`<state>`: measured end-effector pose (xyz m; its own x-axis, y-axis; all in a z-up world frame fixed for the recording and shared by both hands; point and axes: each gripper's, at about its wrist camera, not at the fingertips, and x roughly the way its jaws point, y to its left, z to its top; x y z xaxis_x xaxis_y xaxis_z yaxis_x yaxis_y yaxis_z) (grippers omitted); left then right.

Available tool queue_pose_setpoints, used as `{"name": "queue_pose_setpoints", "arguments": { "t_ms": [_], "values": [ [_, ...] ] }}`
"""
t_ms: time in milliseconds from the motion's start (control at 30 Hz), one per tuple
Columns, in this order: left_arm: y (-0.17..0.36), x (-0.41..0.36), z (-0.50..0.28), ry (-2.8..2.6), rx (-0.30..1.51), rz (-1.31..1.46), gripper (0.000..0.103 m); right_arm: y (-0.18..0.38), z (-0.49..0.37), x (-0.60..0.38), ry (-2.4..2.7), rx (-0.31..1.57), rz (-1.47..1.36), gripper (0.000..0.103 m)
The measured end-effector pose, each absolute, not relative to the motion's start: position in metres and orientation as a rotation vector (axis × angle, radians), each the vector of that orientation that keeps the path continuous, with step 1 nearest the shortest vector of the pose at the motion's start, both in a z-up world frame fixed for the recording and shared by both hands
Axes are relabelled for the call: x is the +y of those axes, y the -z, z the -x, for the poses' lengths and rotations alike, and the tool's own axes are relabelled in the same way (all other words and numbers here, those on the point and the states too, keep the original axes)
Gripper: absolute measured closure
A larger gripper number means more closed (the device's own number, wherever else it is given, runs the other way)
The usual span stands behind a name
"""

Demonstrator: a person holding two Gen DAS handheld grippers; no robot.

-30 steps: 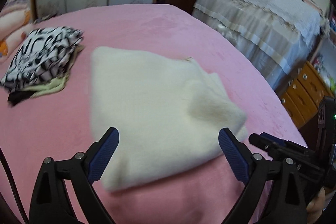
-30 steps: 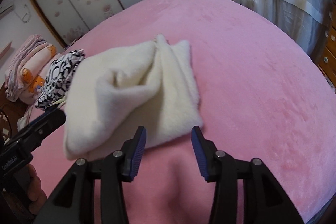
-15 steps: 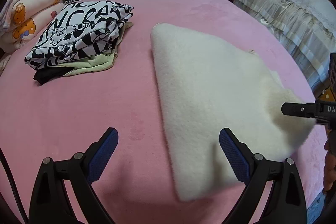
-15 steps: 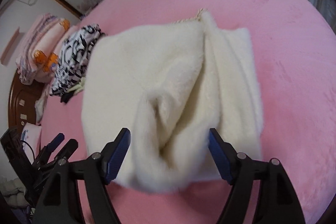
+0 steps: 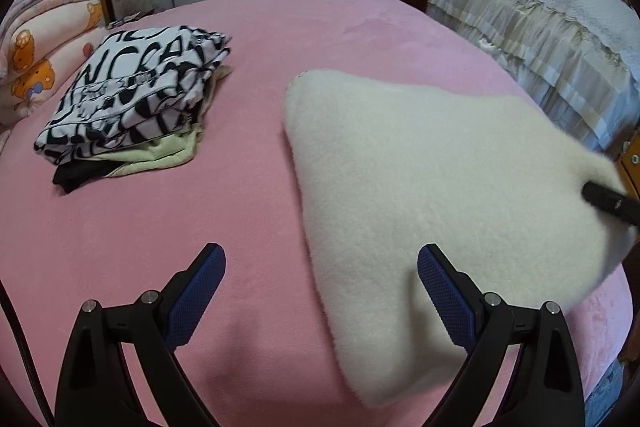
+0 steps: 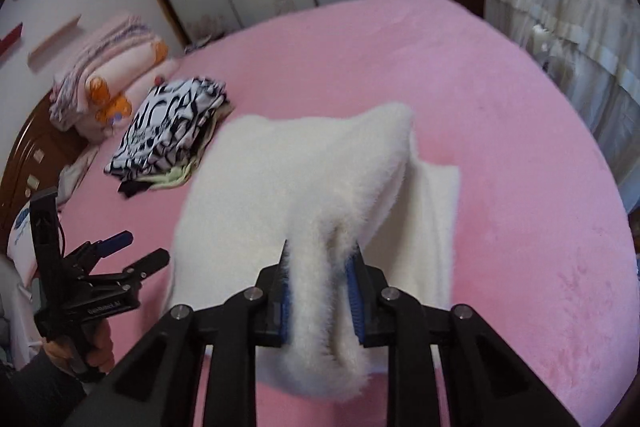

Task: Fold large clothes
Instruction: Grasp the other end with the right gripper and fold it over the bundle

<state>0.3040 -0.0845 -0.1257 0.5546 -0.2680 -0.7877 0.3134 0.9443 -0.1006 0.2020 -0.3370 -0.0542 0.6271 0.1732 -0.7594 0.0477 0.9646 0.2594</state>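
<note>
The cream fleece garment point(image 5: 432, 183) lies on the pink bed cover point(image 5: 200, 211), right of centre, already reduced to a compact folded bundle. The right gripper point(image 6: 322, 281) has its jaws pressed onto a thick gathered ridge at the near edge of the garment, and that edge appears raised off the cover, while the far portion rests flat. The left gripper point(image 5: 320, 291) has its jaws spread wide and holds nothing; it hangs above bare cover at the near left edge of the garment, and whether the right-hand blue pad point(image 5: 444, 295) touches the fleece cannot be determined. A stack of folded clothes point(image 5: 132, 99), topped by a black-and-white printed item, sits at the far left, well apart from the garment; rolled bedding point(image 5: 44, 47) lies beyond it. Assessment: several items appear finished and stacked, and the fleece garment is in a late folding stage. The remaining work is probably one more fold or a smoothing pass, then transfer to the stack. Thick pile may spring open when released.
</note>
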Motion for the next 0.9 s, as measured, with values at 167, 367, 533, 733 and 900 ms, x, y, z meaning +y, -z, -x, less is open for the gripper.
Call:
{"name": "queue_pose_setpoints", "arguments": {
  "t_ms": [167,367,533,733,900],
  "values": [
    [0.166,-0.120,-0.298,0.372,1.000,-0.148,0.007,0.144,-0.192,-0.373,0.003,1.023,-0.423,0.072],
    [0.162,-0.133,-0.289,0.403,0.974,-0.235,0.007,0.136,-0.187,-0.387,-0.031,1.011,-0.539,0.046],
    [0.146,-0.127,-0.309,0.400,0.967,-0.218,0.007,0.108,-0.214,-0.391,-0.004,0.948,-0.440,0.035],
    [0.139,-0.113,-0.353,0.392,0.981,-0.081,0.007,0.120,-0.274,-0.399,0.060,0.978,-0.420,0.035],
    [0.142,-0.114,-0.380,0.427,1.008,-0.008,0.022,0.141,-0.298,-0.401,0.075,1.046,-0.360,0.086]
  ]
}}
